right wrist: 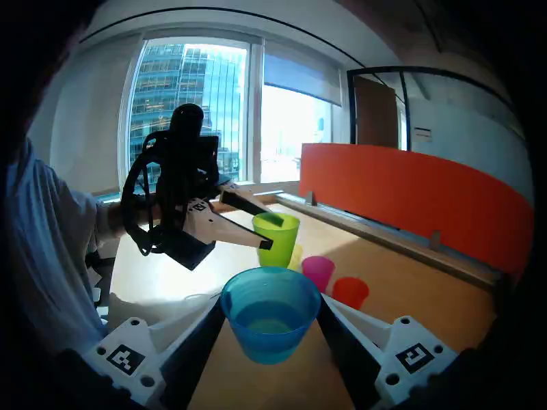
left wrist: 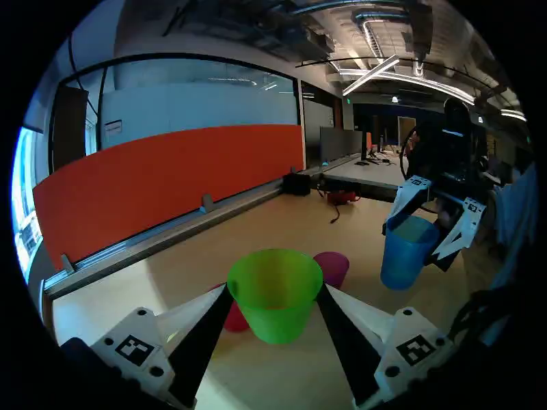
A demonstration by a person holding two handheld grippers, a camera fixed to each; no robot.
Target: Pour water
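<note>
My left hand-held gripper (left wrist: 275,292) is pinching the green cup (left wrist: 275,314). My right hand-held gripper (right wrist: 271,307) pinches the blue cup (right wrist: 275,352), water (right wrist: 268,326) inside.

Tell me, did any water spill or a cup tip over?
Nothing stands out. The blue cup, with water inside, is upright in the right tongs; the green cup is upright in the left tongs. No puddle on the table.

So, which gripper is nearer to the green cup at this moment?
Left. The left gripper grips the green cup between its two fingers, one on each side. The right gripper is apart from it, holding the blue cup.
</note>
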